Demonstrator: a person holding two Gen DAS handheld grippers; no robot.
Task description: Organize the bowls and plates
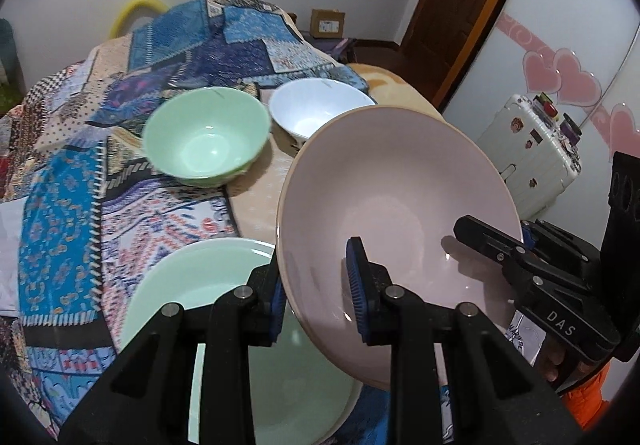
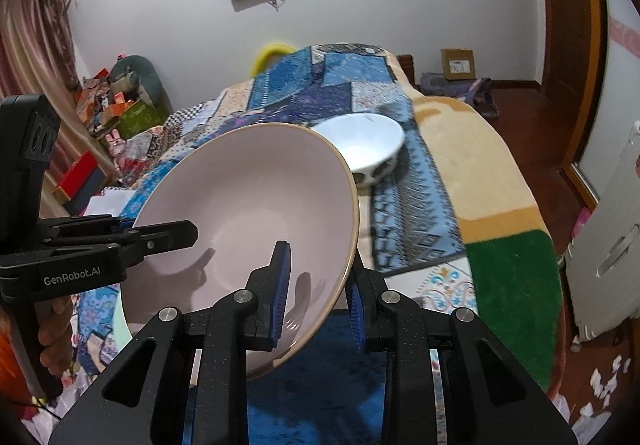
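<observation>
At the rim of the tilted pink plate (image 1: 384, 205), left claw (image 1: 318, 293) and right claw (image 2: 318, 299) both pinching it from opposite sides, above the bed. Below, green plate (image 1: 224, 273); farther on the patchwork quilt (image 1: 64, 213), green bowl (image 1: 206, 137) beside white bowl (image 1: 312, 109).

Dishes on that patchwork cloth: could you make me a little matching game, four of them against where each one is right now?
Things:
1. pink plate
2. green bowl
3. white bowl
4. green plate

Places:
A. flat on the cloth, nearest the left gripper
B. held tilted in the air by both grippers, the right gripper on its other edge
C. upright on the cloth, farthest back, partly hidden by the pink plate
D. upright on the cloth, left of the white bowl

Pairs: 1-B, 2-D, 3-C, 4-A
</observation>
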